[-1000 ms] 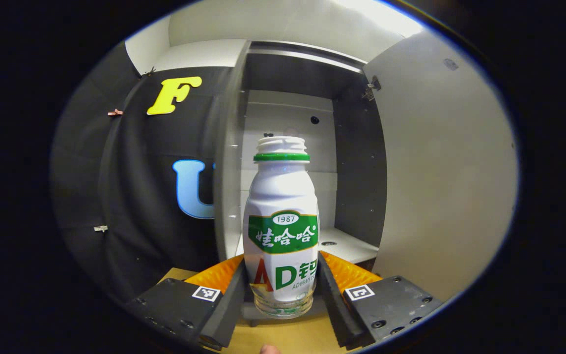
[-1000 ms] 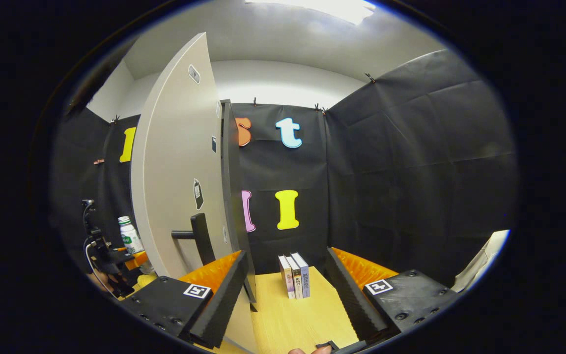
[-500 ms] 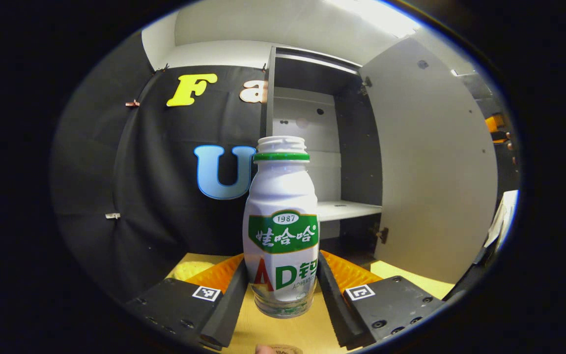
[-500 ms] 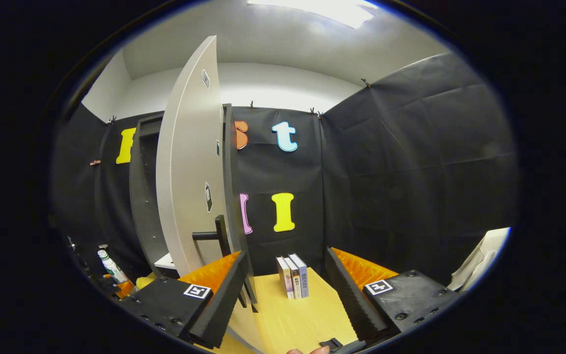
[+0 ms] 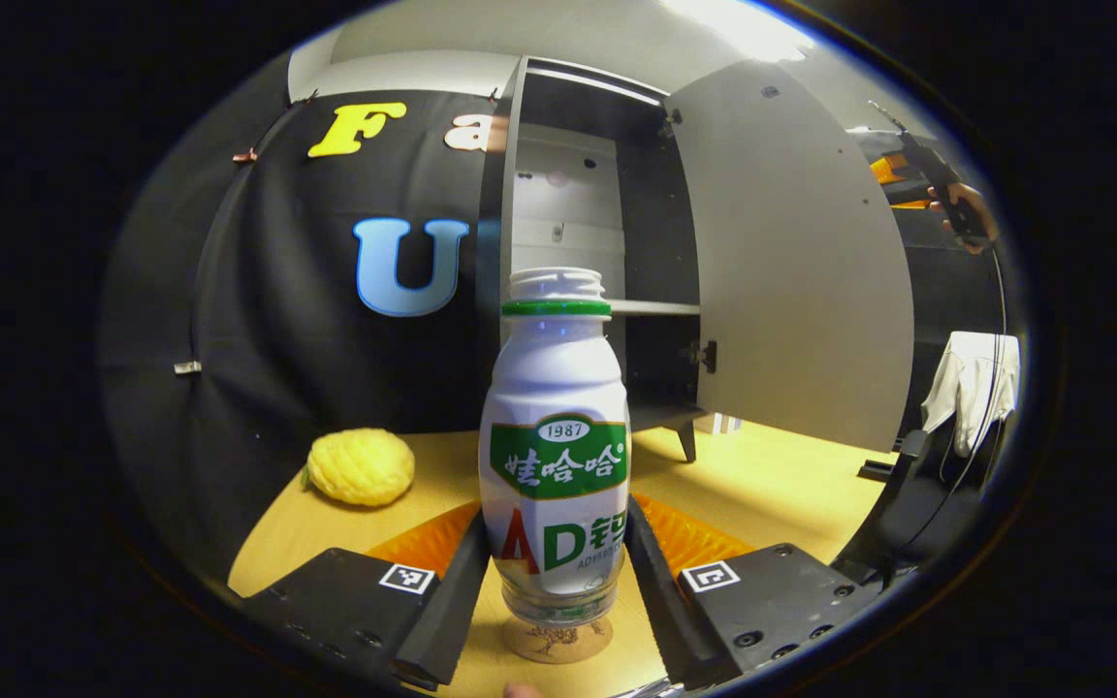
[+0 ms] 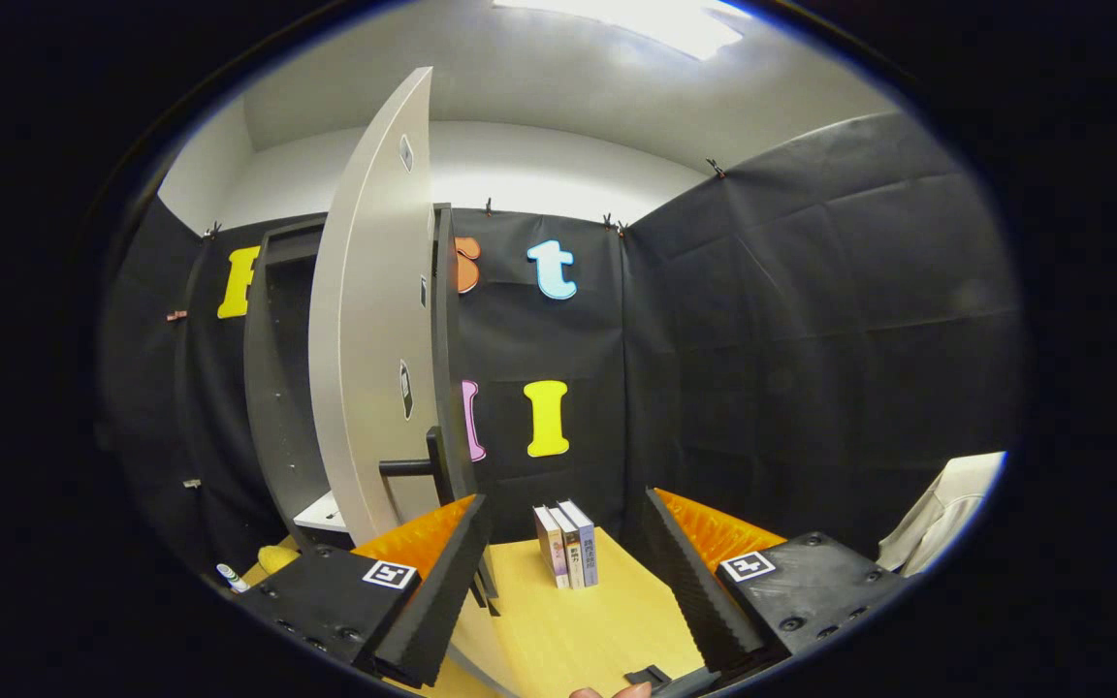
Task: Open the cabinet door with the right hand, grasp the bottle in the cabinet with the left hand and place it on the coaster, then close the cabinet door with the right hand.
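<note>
1. Left gripper view: the left gripper holds the bottle upright, its jaws pressed against the lower body on both sides.
2. The bottle's clear base hangs right above the coaster, a round cork disc on the table; I cannot tell whether the two touch.
3. Bottle: white body, green band under an open threaded neck, no cap on it.
4. Behind the bottle stands the cabinet, with its door swung wide to the right of the bottle. A pale shelf crosses the cabinet at about the bottle's neck height.
5. A yellow knobbly fruit lies on the table to the left of the bottle, well apart from it.
6. At the far right of the bottle, past the door, a hand grips the other device; a white cloth hangs below it.
7. Right gripper view: the right gripper has its jaws wide apart with nothing between them.
8. Beyond those jaws three small books stand upright on the table; the door's dark handle sits just left of them.
</note>
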